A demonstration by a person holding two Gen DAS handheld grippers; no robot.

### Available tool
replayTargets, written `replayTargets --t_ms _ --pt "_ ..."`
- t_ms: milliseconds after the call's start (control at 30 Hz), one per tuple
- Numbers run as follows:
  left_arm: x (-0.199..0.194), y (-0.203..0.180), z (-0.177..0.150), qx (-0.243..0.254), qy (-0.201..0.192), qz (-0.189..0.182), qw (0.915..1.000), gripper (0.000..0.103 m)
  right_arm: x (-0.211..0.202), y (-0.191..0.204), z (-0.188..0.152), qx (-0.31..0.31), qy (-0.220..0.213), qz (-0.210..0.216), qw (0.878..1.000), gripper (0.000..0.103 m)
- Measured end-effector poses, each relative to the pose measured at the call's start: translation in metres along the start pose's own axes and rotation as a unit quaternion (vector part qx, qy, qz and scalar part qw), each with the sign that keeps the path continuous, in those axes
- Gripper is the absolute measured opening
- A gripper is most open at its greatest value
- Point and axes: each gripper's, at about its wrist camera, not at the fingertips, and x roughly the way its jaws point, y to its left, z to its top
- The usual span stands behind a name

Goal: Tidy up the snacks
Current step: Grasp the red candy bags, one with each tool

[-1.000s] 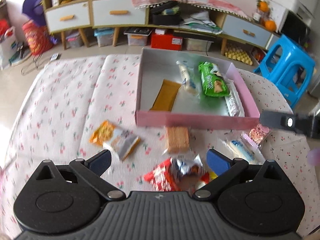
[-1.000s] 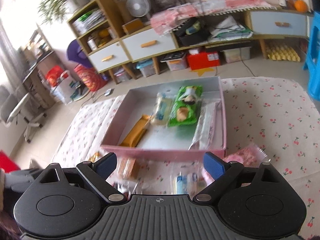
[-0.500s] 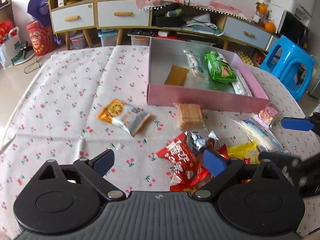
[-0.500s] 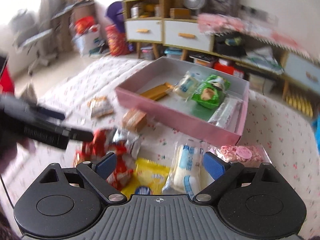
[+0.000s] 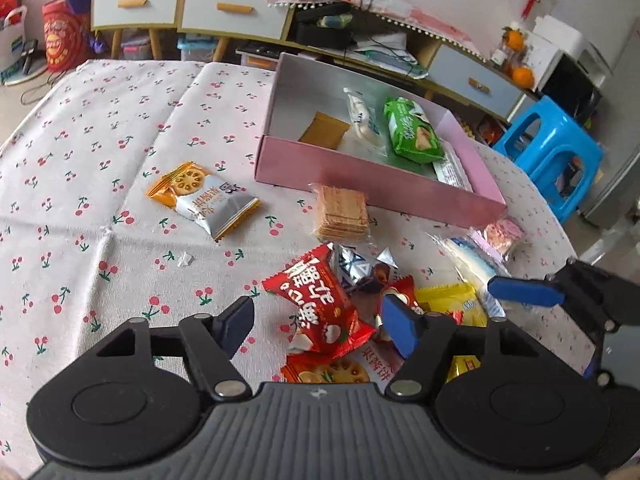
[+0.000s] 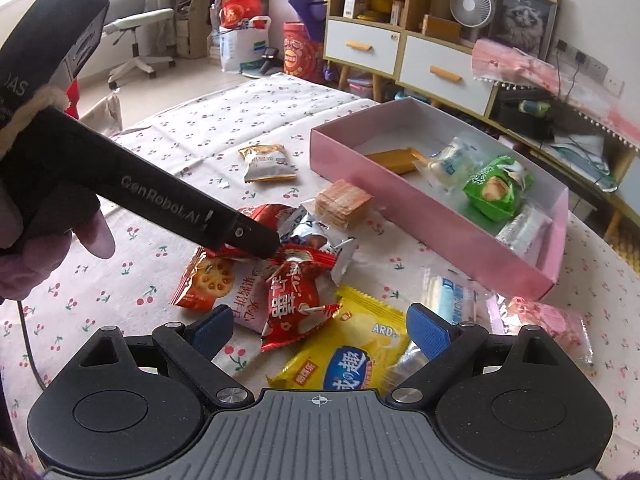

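Left wrist view: the left claw (image 5: 316, 324) hangs low over the heap of snacks near the surface's near edge, its jaws just closing around a red packet (image 5: 320, 304) that lies between them; whether the pads already press on it cannot be told. Just beyond the heap a wafer stack (image 5: 342, 212) lies against the pink box (image 5: 360, 176), and an orange-and-silver cracker packet (image 5: 202, 198) sits apart toward the left. The box holds 4 visible items, among them a green packet (image 5: 412, 130) and a flat brown one (image 5: 324, 130).

In the right wrist view the right claw (image 6: 320, 330) is released, jaws wide over a yellow chip packet (image 6: 352, 348), with a clear blue-printed pack (image 6: 448, 300) and a pink-wrapped sweet (image 6: 548, 320) to its right. The cherry-print surface (image 6: 224, 120) carries everything.
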Motion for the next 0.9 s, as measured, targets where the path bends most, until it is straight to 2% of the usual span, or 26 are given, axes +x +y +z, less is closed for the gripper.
replayTargets --t_ms 167,300,400,600,767,900 --pt "0.005 0.006 0.000 -0.026 0.010 -0.002 0.9996 0.056 0.008 -0.001 0.004 0.008 0.001 0.003 1.000 0.093" --pt "0.005 0.006 0.003 -0.028 0.008 -0.006 0.9996 0.048 0.014 0.001 0.007 0.008 0.004 0.008 1.000 0.092" --pt "0.007 0.005 0.004 -0.030 0.011 -0.013 0.9994 0.042 0.019 0.004 0.009 0.001 0.008 0.011 1.000 0.088" --pt "0.008 0.005 0.005 -0.031 0.014 -0.016 0.9993 0.032 0.023 0.005 0.011 0.007 0.011 0.017 1.000 0.076" --pt "0.007 0.005 0.005 -0.032 0.016 -0.014 0.9993 0.032 0.023 0.004 0.013 0.013 0.011 0.024 1.000 0.069" --pt "0.007 0.004 0.005 -0.030 0.017 -0.012 0.9993 0.031 0.024 0.004 0.015 0.017 0.012 0.027 0.999 0.055"
